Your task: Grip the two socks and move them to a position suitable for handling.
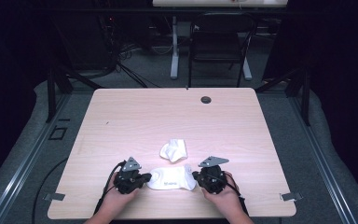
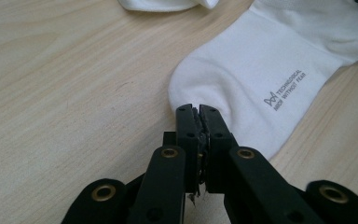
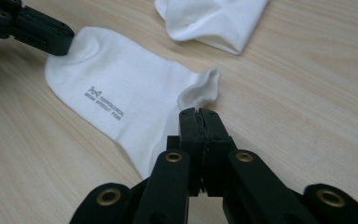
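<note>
Lying crosswise between both tongs: flat sock [image 1: 171, 179].

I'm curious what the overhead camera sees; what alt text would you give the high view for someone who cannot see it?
Two hands hold black two-jaw grippers, the left gripper and right gripper, shut on opposite ends of a flat white sock with small grey lettering, near the front edge of a pale wooden table. A second, crumpled white sock lies just behind it.
</note>
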The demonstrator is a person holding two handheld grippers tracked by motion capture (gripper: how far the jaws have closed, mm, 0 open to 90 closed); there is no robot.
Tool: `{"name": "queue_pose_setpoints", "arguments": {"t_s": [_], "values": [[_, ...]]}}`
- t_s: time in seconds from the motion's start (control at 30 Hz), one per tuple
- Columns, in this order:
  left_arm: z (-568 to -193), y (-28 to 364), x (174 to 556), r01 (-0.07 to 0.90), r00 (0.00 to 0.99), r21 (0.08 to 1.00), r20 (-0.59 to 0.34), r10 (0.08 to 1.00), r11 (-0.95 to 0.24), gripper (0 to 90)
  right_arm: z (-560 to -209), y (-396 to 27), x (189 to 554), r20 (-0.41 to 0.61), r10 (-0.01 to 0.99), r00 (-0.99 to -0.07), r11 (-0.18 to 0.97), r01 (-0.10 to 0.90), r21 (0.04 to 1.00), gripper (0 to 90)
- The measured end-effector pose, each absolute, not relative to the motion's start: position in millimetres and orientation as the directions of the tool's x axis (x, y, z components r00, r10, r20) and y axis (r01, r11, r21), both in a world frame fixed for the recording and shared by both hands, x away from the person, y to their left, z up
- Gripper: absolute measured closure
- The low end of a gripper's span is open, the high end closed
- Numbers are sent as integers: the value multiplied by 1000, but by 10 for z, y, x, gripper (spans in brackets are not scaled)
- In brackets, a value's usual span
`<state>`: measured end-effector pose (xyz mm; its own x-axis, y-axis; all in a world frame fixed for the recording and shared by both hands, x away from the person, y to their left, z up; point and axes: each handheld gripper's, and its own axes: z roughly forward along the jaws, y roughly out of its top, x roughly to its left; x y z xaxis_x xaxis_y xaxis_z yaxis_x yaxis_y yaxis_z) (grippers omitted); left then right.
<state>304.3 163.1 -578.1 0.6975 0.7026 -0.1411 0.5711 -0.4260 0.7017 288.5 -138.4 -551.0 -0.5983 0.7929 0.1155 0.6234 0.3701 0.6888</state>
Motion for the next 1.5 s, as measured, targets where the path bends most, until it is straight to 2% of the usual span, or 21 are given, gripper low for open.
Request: {"name": "queue_pose_setpoints", "arguments": {"t_s": [0.23,0.37,0.4,0.53,0.63,0.7,0.73,0.93,1.17,1.5], "values": [[-5780,1643,3048,575,696,701,-147,703,-423,877,-5559,-1466,2911,143,814,-563,347,669,657,893],[-5785,1637,3049,570,700,702,-144,700,-426,877,-5510,-1480,2898,163,811,-562,306,646,699,807],[-5786,1634,3048,571,700,702,-145,699,-427,876,-5499,-1470,2889,165,798,-579,301,621,724,743],[-5784,1635,3050,571,703,698,-145,696,-431,876,-5556,-1392,2918,149,782,-605,321,597,735,684],[-5787,1634,3051,571,702,700,-145,697,-429,877,-5612,-1358,2958,110,786,-609,361,595,718,682],[-5787,1635,3051,570,703,700,-145,696,-430,877,-5656,-1357,2997,121,792,-598,359,617,701,688],[-5784,1638,3052,571,705,697,-146,694,-433,877,-5677,-1379,3021,138,797,-587,356,643,678,757],[-5783,1641,3044,572,705,698,-151,693,-431,877,-5682,-1431,3038,161,808,-567,347,678,648,887],[-5772,1669,3026,578,706,693,-159,691,-431,877,-5666,-1449,3018,132,806,-577,378,673,636,899],[-5756,1673,3001,582,708,692,-174,684,-427,872,-5654,-1456,3004,144,804,-577,371,675,638,895]]}}
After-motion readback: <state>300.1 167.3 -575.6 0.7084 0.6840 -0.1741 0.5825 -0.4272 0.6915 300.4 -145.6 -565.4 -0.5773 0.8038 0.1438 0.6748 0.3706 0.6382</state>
